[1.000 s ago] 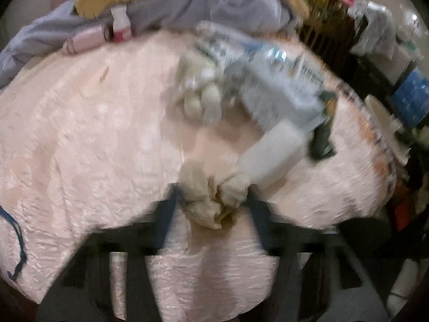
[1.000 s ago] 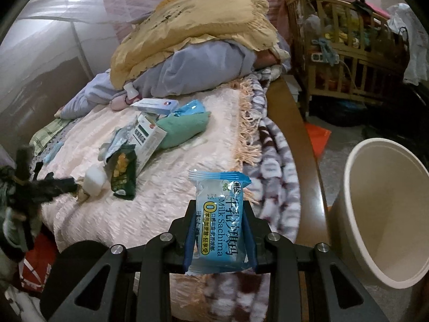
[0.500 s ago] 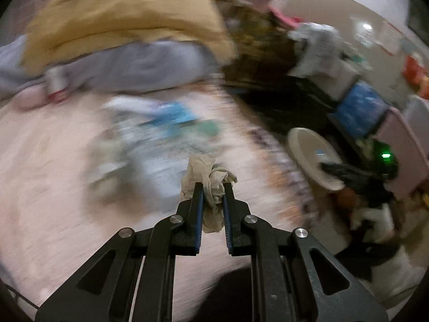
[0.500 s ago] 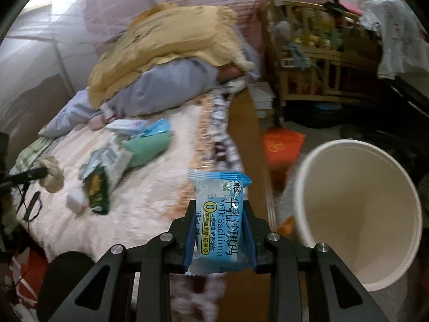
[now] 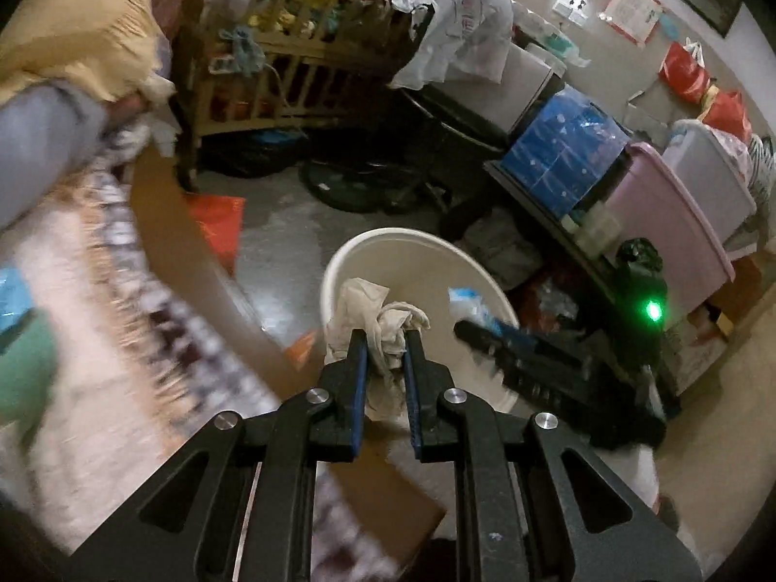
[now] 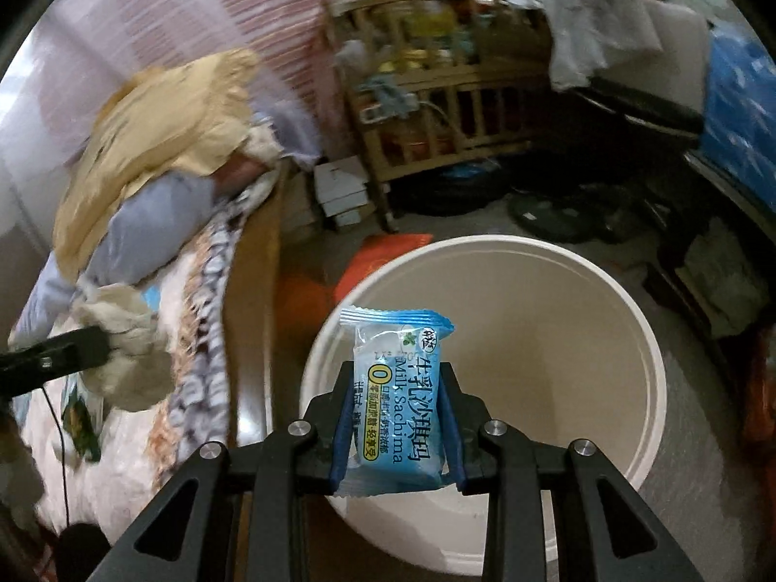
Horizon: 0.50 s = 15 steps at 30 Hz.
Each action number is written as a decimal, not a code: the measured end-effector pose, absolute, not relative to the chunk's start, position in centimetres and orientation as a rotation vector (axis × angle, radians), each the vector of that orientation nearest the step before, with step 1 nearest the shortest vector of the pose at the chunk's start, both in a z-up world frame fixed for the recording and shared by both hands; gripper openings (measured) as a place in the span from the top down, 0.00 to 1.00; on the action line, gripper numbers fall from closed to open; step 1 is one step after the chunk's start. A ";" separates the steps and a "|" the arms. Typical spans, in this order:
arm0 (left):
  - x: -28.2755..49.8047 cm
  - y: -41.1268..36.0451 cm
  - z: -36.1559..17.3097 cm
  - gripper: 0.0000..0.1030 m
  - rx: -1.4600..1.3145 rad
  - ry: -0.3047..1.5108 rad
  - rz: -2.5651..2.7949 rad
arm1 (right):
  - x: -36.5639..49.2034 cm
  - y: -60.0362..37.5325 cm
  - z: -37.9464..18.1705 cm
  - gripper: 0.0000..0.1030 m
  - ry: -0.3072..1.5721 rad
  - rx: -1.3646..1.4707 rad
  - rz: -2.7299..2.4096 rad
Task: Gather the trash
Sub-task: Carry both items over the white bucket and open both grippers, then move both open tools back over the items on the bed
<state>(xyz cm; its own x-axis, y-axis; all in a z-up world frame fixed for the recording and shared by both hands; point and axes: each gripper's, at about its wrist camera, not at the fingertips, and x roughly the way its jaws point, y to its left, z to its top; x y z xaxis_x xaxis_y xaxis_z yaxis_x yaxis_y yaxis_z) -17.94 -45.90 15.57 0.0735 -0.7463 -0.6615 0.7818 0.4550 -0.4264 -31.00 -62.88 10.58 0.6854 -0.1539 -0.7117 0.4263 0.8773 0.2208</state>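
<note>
Right wrist view: right gripper [image 6: 395, 393] clamped on a blue snack packet [image 6: 397, 388], long axis upright along the fingers, bottom centre of frame. White bin [image 6: 625, 300] opens directly ahead and below; packet sits over its near rim. Left wrist view: left gripper [image 5: 384, 347] pinched tight on a crumpled tissue [image 5: 373, 313], bin rim [image 5: 388, 235] just beyond. Bed [image 6: 136, 441] at left edge. Judgement: right hand nearer the bin mouth; likely drops first.
</note>
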 end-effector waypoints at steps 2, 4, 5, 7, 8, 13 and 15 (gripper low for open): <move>-17.8 -48.2 14.4 0.81 0.043 0.987 -1.159 | -31.4 -64.1 10.2 0.63 0.734 0.436 -0.354; -17.6 -49.6 13.5 0.61 0.046 1.006 -1.163 | -31.9 -65.2 9.9 0.58 0.718 0.482 -0.367; -17.5 -50.2 13.1 0.56 0.044 1.013 -1.162 | -32.0 -65.5 9.8 0.57 0.711 0.501 -0.372; -17.4 -50.7 12.5 0.51 0.034 1.028 -1.146 | -32.3 -66.2 9.7 0.51 0.699 0.540 -0.380; -17.3 -50.7 12.3 0.51 0.028 1.037 -1.139 | -32.4 -66.3 9.6 0.43 0.700 0.548 -0.379; -17.9 -49.0 12.6 0.51 0.073 1.015 -1.084 | -32.5 -65.6 9.7 0.39 0.704 0.536 -0.346; -18.3 -47.6 13.2 0.51 0.101 0.985 -1.045 | -32.5 -64.9 9.9 0.39 0.695 0.522 -0.328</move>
<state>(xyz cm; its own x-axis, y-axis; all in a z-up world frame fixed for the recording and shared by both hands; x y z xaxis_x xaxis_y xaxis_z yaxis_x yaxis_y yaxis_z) -18.35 -47.58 13.15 0.1357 -0.6778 -0.7226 0.7614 0.5380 -0.3616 -32.45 -64.90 9.95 0.7253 -0.1140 -0.6789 0.4517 0.8230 0.3444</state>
